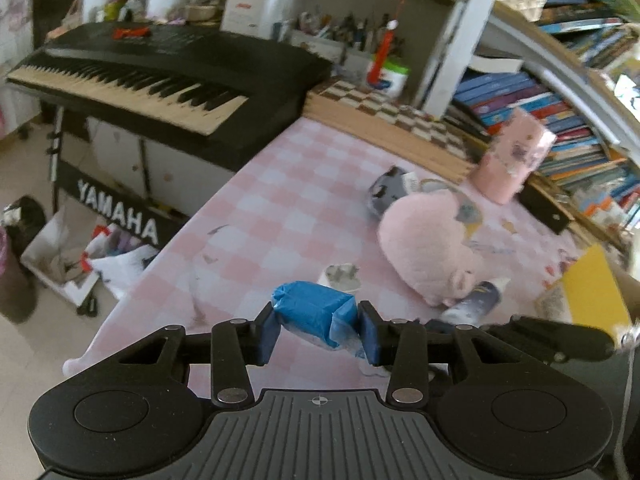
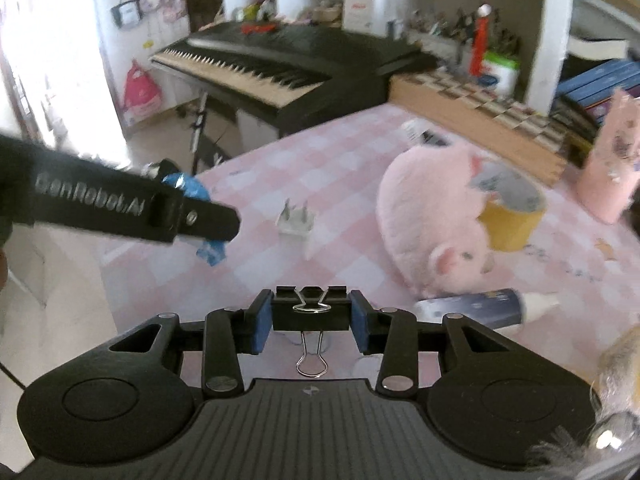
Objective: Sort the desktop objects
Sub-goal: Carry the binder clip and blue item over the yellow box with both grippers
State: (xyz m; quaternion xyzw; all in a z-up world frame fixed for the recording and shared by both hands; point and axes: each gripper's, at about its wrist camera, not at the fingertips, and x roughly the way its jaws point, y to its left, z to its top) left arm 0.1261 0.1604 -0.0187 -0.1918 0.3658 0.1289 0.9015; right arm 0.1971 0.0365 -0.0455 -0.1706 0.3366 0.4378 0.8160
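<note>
Left gripper [image 1: 318, 330] clamps soft, light tissue pack [image 1: 314, 312] mid-body; wrapper looks slippery. Right gripper [image 2: 311, 316] pinches stiff binder clip [image 2: 310, 308] by its body, secure.

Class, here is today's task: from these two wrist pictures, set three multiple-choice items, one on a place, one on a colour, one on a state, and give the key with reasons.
1. Where does the white plug adapter lie?
A. on the checked tablecloth, left of the pink plush toy
B. on the keyboard
C. inside the tape roll

2. What colour is the packet in the left claw?
A. yellow
B. blue
C. green

3. What is the state of the right claw?
A. open and empty
B. shut on a tube
C. shut on the black binder clip

Key: 1 A, it sits on the cloth beside the toy; 2 B, its wrapper is blue; 3 C, both pads press the clip's sides.
</note>
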